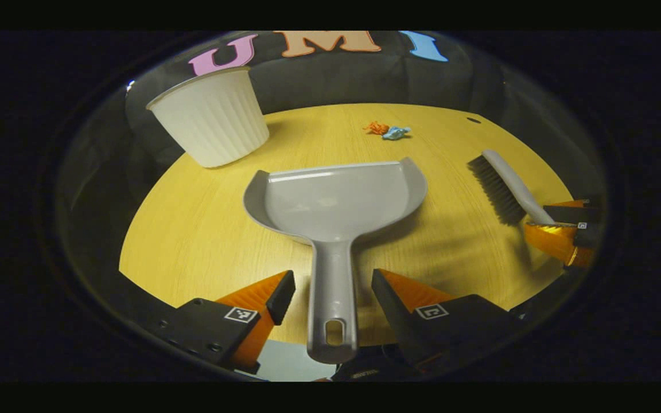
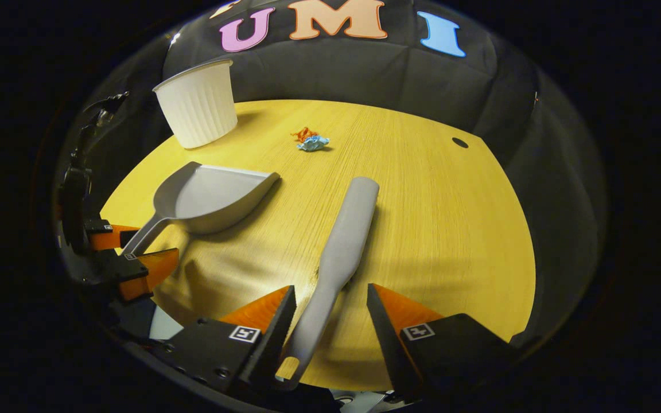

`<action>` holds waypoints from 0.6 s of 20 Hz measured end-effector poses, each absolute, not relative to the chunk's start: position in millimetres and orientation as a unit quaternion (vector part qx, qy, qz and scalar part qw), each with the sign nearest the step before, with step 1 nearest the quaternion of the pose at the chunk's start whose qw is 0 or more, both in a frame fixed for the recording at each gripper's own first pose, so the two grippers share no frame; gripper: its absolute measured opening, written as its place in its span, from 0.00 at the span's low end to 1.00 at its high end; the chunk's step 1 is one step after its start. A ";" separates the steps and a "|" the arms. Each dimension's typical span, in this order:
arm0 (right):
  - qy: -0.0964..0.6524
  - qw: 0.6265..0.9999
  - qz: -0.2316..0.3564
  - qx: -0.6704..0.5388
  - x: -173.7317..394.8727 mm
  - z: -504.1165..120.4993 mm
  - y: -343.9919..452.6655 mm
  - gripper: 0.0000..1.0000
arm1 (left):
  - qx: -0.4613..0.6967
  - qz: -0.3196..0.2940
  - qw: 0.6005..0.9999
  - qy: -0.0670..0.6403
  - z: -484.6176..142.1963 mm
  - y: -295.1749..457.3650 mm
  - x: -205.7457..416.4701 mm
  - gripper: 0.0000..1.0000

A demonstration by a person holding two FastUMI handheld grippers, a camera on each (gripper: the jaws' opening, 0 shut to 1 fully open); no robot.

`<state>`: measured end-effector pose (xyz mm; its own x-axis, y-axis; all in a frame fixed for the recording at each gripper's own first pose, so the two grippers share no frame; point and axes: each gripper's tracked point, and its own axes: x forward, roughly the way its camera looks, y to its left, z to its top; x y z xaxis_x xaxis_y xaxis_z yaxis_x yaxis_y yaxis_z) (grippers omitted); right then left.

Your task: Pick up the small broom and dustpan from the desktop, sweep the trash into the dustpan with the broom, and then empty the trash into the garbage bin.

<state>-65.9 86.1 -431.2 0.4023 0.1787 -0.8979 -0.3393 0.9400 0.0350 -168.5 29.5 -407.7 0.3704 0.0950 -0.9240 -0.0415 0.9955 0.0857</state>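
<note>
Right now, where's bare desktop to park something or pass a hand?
Widest bare patch: right of the broom, out to the desktop edge and back toward the small hole. A narrower strip runs between the dustpan and the trash. Crowded: the near-left, where the bin, dustpan and left gripper cluster.

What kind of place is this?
Probably a practice booth for tidying: a yellow wooden desktop against black cloth, with a grey plastic dustpan, grey brush and white ribbed bin.
</note>
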 end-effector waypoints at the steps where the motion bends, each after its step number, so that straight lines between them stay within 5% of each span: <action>1: 0.526 0.833 0.155 -0.081 -65.2 -433.1 85.8 0.61 | 0.030 0.043 0.827 0.560 -407.4 32.5 -170.2 0.80; 4: 0.533 0.828 0.147 -0.097 -62.5 -439.3 81.1 0.37 | 0.027 0.043 0.815 0.577 -414.1 30.9 -177.8 0.41; 6: 0.543 0.821 0.147 -0.097 -65.6 -439.6 77.8 0.25 | 0.028 0.041 0.816 0.576 -416.8 30.6 -174.3 0.35; 12: 0.562 0.805 0.163 -0.095 -67.3 -440.5 75.5 0.12 | 0.073 0.016 0.800 0.596 -410.6 34.8 -174.7 0.29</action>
<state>-67.3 75.5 -440.5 0.3153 0.1559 -0.9361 -0.3700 0.9286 0.0300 -174.7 34.8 -410.6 0.2902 0.1122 -0.9504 0.0609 0.9889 0.1354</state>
